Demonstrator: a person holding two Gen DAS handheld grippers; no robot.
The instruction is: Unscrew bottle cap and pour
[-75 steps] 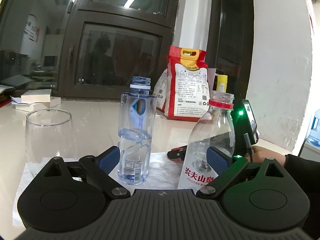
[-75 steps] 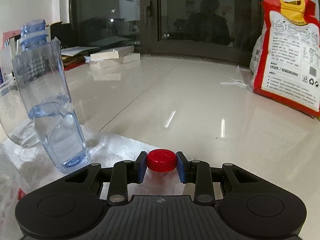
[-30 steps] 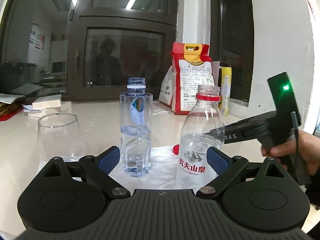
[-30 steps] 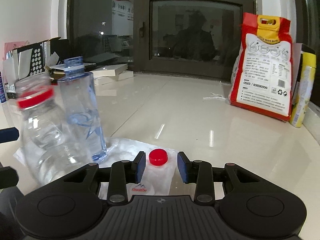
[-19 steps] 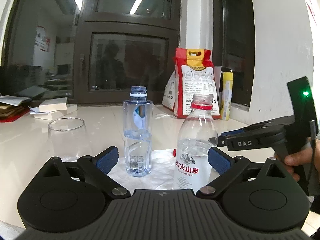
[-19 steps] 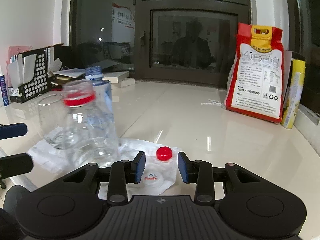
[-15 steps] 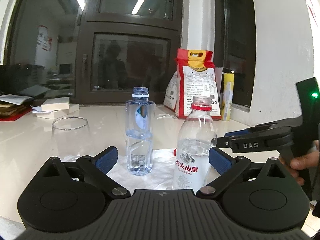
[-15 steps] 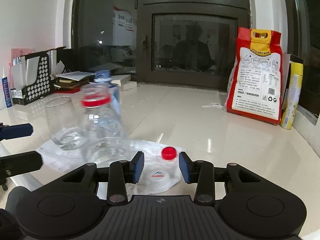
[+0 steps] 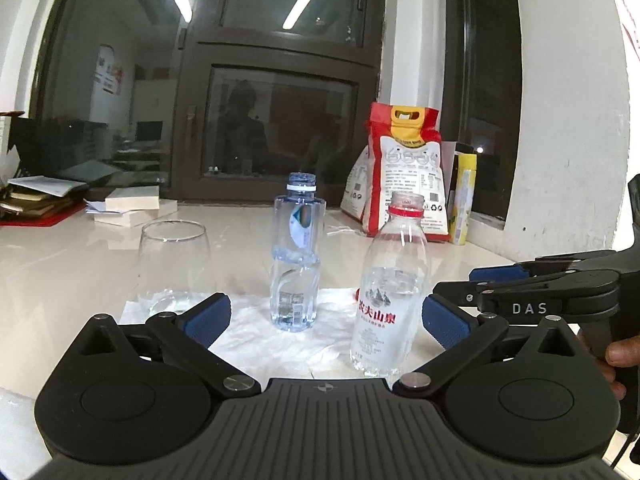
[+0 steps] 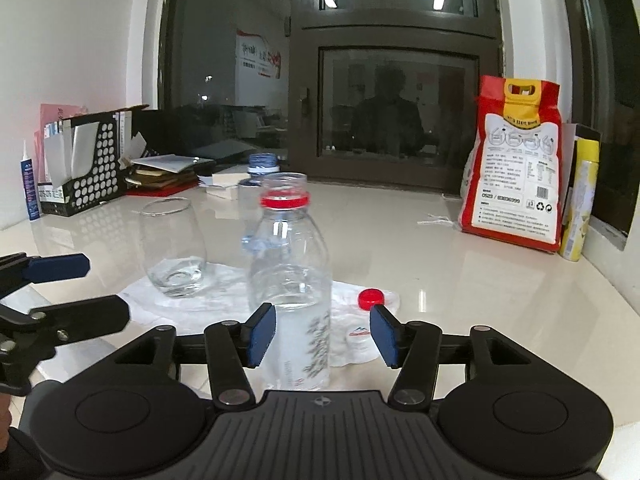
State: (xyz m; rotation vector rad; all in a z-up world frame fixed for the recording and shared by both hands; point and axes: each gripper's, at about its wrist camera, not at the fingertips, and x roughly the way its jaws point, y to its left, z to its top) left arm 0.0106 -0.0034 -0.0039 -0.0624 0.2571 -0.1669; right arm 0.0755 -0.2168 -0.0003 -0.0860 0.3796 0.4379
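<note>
Two claws to tell about. Found the left claw [image 9: 326, 318] spread wide and opening more, with nothing pressed by its blue pads. Found the right claw [image 10: 324, 335] opening too, gripping nothing.

Saw the clear plastic bottle with the red neck ring [image 9: 386, 292] just ahead of both claws, upright, with its top off and some water inside. Looked to stand between the right claw's pads, but not squeezed by them. Spotted the small round red cap [image 10: 371, 298] lying flat on the crinkly white paper sheet [image 9: 256, 332], just beside that bottle.

Noticed the clear bluish plastic bottle [image 9: 296, 264] on the same paper, upright and open on top. Noticed the round clear drinking glass [image 9: 174, 264] near it, upright as well.

Farther back, saw the tall red and white bag with a yellow handle [image 9: 404, 176] standing on the shiny white table [image 10: 480, 280], with a yellow can [image 10: 576, 208] beside it.
</note>
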